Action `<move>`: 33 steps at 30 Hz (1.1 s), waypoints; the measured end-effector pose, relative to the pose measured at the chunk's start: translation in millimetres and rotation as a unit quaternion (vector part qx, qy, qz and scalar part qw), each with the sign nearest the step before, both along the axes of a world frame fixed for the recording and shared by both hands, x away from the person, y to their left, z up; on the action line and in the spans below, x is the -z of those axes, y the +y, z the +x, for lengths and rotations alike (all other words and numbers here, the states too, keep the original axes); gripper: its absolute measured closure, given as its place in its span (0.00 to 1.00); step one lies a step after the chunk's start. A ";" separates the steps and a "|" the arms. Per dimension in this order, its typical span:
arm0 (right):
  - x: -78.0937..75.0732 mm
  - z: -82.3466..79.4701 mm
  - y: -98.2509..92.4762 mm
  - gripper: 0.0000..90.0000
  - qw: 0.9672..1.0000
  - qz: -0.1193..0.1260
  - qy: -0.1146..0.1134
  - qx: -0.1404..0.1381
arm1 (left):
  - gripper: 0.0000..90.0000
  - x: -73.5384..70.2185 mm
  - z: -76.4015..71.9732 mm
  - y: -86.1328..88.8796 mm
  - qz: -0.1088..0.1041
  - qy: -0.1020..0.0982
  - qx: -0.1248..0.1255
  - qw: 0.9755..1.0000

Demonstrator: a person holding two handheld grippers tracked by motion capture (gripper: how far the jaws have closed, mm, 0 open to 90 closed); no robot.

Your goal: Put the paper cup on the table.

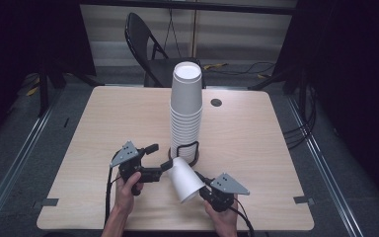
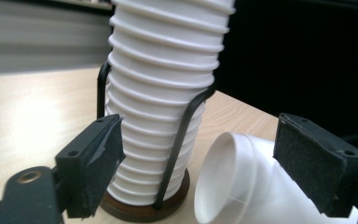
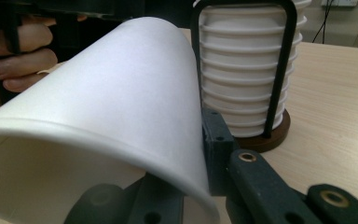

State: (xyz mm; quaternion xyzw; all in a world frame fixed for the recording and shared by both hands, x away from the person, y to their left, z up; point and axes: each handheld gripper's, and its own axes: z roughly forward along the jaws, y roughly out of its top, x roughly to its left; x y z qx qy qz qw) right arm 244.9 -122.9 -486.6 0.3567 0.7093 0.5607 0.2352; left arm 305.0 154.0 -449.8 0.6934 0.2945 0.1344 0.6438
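I have one paper cup (image 1: 184,179) pinched by its rim in my right gripper (image 1: 203,189), jaws nearly shut with the cup wall between them. The cup lies on its side, off the table (image 1: 103,123), just in front of the tall stack of cups (image 1: 185,111) that stands in a wire holder (image 1: 185,150) on a round dark base. Its closed bottom points at my left gripper (image 1: 159,157), whose jaws stand wide open and hold nothing; in the left gripper view one pad (image 2: 95,163) sits against the foot of the stack and the other (image 2: 318,163) hangs over the cup's side.

As I judge it, the step is passing the cup across or steadying it before it goes anywhere. To do that well I would keep the right grip light, since a rim crushes easily, and bring the left jaws off the stack first, so that closing them cannot nudge the holder. Then I would close on the cup near its bottom, where the wall is stiffest, and let go with the right only once the left has it firmly.
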 end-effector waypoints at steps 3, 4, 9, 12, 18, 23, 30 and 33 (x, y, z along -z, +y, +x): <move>-2.5 3.1 -4.8 0.96 1.000 -0.010 0.015 -0.002 | 0.18 -1.3 -3.5 -0.3 0.032 -0.027 0.004 0.999; -2.5 3.1 -4.8 0.96 1.000 -0.010 0.015 -0.002 | 0.18 -1.3 -3.5 -0.3 0.032 -0.027 0.004 0.999; -5.7 8.2 -10.9 0.96 0.999 -0.015 0.028 -0.004 | 0.18 -0.4 -7.2 2.2 0.049 -0.037 0.016 0.998; -8.1 9.0 -13.3 0.96 0.999 -0.018 0.035 -0.005 | 0.18 2.7 -10.7 4.6 0.051 -0.044 0.032 0.997; -12.5 10.3 -17.7 0.96 0.998 -0.023 0.049 -0.024 | 0.17 10.2 -16.1 3.3 0.083 -0.047 0.052 0.994; -17.0 12.6 -21.0 0.96 0.997 -0.030 0.059 -0.034 | 0.18 11.5 -21.1 -2.8 0.113 -0.076 0.069 0.988; -23.9 16.6 -22.0 0.96 0.994 -0.051 0.086 -0.054 | 0.17 13.1 -32.0 -11.6 0.153 -0.113 0.096 0.977; -27.1 19.8 -21.0 0.96 0.991 -0.065 0.097 -0.061 | 0.17 14.9 -36.5 -16.6 0.183 -0.129 0.101 0.969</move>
